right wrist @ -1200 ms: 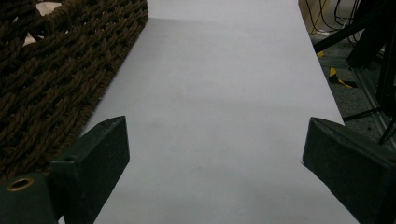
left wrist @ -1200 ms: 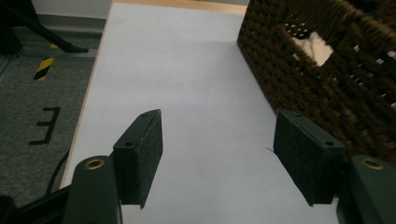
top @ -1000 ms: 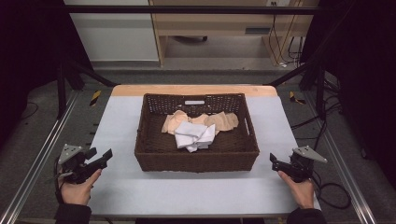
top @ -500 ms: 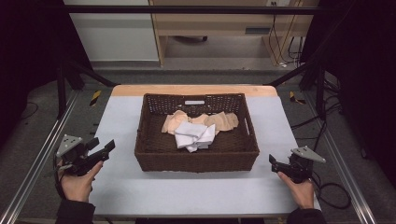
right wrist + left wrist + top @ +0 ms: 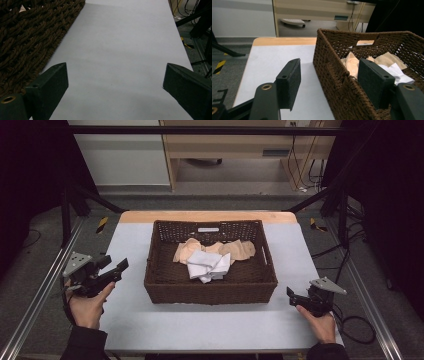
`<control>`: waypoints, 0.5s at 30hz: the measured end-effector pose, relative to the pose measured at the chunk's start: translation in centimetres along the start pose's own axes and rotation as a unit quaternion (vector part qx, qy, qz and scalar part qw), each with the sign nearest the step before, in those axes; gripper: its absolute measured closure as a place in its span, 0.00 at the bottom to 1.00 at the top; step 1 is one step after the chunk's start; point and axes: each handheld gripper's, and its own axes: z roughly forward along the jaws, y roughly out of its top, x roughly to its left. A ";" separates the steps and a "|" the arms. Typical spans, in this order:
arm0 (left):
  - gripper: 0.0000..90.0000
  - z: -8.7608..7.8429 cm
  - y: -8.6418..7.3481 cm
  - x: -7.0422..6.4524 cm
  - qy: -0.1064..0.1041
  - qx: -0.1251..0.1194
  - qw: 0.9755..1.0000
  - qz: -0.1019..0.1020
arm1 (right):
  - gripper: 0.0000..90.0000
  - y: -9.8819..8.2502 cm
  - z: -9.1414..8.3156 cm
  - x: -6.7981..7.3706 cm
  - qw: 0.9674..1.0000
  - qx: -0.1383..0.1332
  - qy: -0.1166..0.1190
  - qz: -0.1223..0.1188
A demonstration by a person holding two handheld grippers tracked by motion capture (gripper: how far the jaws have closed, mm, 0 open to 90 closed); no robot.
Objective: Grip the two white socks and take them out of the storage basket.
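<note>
- Lifting off the table, the left gripper (image 5: 114,270) has risen left of the basket (image 5: 210,287), jaws spread and empty: likely the start of a reach for the cloths (image 5: 209,265) inside.
- Right gripper (image 5: 296,297) stays low, right of the basket, jaws spread.
- Left gripper view reveals the basket's near corner between its jaws; the high view doesn't.

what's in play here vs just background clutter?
Likely in play: wicker basket, white cloth and beige cloth inside it, left tool, right tool, both open and empty.
Background: wooden desk, cables, floor tape.
</note>
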 end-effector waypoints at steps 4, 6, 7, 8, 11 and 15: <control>0.40 0.3 0.4 -0.6 -0.006 -0.005 1.000 0.005 | 0.07 -0.1 0.1 0.0 1.000 -0.001 0.004 0.002; 0.40 0.5 0.7 -1.0 -0.008 -0.008 1.000 0.008 | 0.07 -0.1 0.1 0.0 1.000 -0.004 0.005 0.006; 0.40 0.6 0.8 -1.2 -0.011 -0.009 1.000 0.009 | 0.07 -0.1 0.1 0.0 1.000 -0.005 0.006 0.007; 0.40 0.8 1.0 -1.5 -0.013 -0.008 1.000 0.011 | 0.07 -0.1 0.1 0.0 1.000 -0.006 0.006 0.009; 0.40 1.2 1.4 -2.3 -0.018 -0.010 1.000 0.017 | 0.08 -0.1 0.1 0.1 1.000 -0.007 0.006 0.009; 0.40 1.7 2.3 -3.5 -0.027 -0.015 0.999 0.021 | 0.08 -0.2 0.1 0.1 1.000 -0.008 0.006 0.008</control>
